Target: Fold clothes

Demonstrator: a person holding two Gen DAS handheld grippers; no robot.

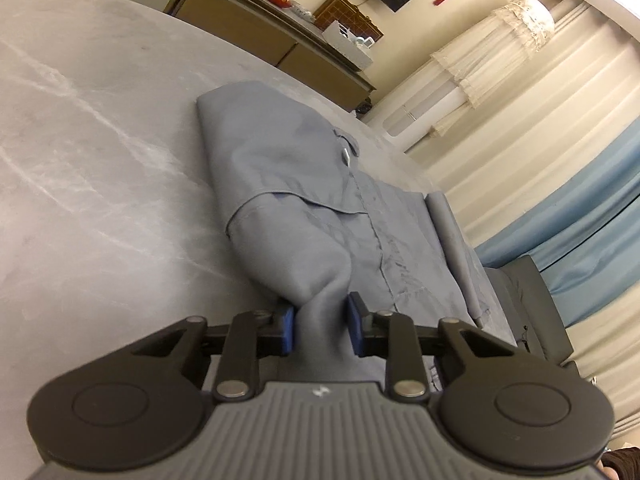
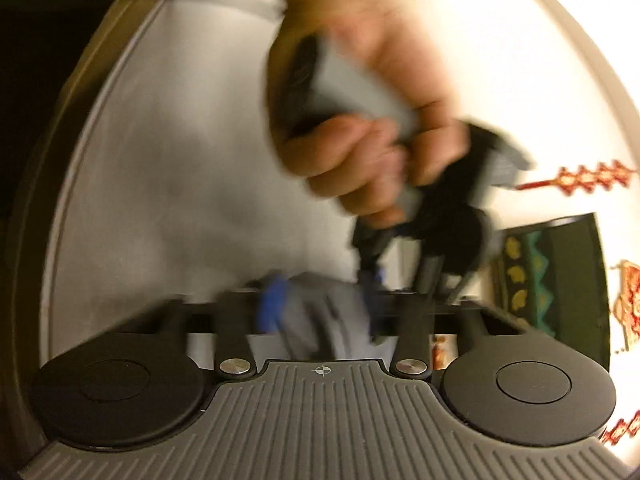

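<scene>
A grey-blue shirt point(image 1: 304, 184) lies partly folded on the grey marbled table point(image 1: 92, 152); its placket runs away from me and a sleeve is folded across it. My left gripper point(image 1: 322, 328) is shut on a bunched piece of the shirt's near edge, with the cloth between its blue pads point(image 1: 287, 330). In the blurred right wrist view, my right gripper point(image 2: 320, 312) has grey cloth point(image 2: 332, 320) between its blue pads point(image 2: 272, 308). The person's hand point(image 2: 360, 120) holds the left gripper just ahead of it.
A sideboard point(image 1: 256, 28) with fruit and boxes stands behind the table. Cream and blue curtains point(image 1: 540, 168) hang at the right. A dark chair back point(image 1: 532, 312) stands by the table's right edge. Red wall ornaments point(image 2: 580, 176) show in the right wrist view.
</scene>
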